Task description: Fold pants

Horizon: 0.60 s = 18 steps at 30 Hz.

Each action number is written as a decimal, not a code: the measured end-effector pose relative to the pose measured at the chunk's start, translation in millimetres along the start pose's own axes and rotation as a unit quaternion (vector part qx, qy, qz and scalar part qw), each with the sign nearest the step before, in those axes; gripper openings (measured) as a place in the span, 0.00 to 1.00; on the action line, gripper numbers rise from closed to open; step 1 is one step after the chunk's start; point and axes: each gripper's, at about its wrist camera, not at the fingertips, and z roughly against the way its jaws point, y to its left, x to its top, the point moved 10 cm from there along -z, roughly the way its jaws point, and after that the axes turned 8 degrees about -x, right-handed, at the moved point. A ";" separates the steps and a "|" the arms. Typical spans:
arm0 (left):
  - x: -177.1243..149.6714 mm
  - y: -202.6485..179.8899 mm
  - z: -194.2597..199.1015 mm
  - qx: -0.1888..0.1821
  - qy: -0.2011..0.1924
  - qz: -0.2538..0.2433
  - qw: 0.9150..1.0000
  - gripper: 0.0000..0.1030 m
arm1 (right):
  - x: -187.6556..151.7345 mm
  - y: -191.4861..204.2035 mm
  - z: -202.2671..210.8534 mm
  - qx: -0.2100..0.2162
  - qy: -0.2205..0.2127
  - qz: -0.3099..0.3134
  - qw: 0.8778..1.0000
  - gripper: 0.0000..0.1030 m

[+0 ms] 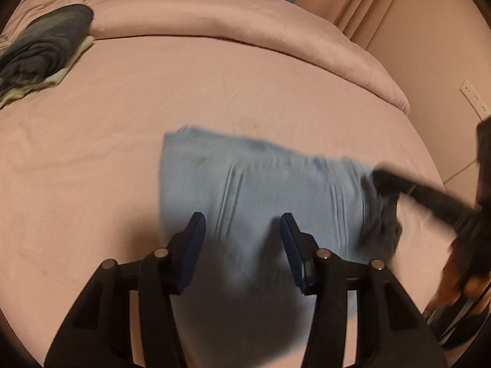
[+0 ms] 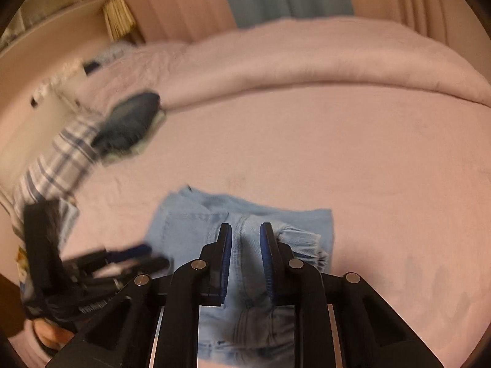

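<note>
We have the pants [image 2: 245, 239], light-blue jeans, lying in a folded bundle on the pink bed [image 2: 368, 168], near its front edge. Both views are blurry.

Left tool [image 1: 242, 224] is released: pads spread, hovering over the near part of the denim, nothing pinched. Right tool [image 2: 245, 233] sits low over the middle seam with a narrow gap between its pads. In its own view no cloth looks pinched, so we read it as released too. In the left view it shows only as a dark blur at the bundle's right edge.

We judge the fold is mostly done and the step in hand is tidying or a last fold-over. To do it well:
- take both layers at an edge, not the top ply
- grip the two corners evenly so the seam stays straight
- lay it over, press flat

The folded dark stack [image 1: 46, 49] at the far left looks like where the pants go next.
</note>
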 end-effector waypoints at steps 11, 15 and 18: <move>9.2 16.7 -41.6 -0.010 0.054 0.006 0.998 0.52 | -23.8 -14.5 -13.0 0.005 0.024 0.003 1.000 0.16; 8.0 17.8 -41.3 -0.007 0.051 0.001 0.999 0.53 | -56.4 8.6 9.4 0.028 0.032 0.047 0.998 0.16; 8.6 13.2 -43.3 -0.002 0.052 -0.006 0.999 0.54 | -94.9 13.8 5.3 -0.010 0.049 0.093 0.994 0.16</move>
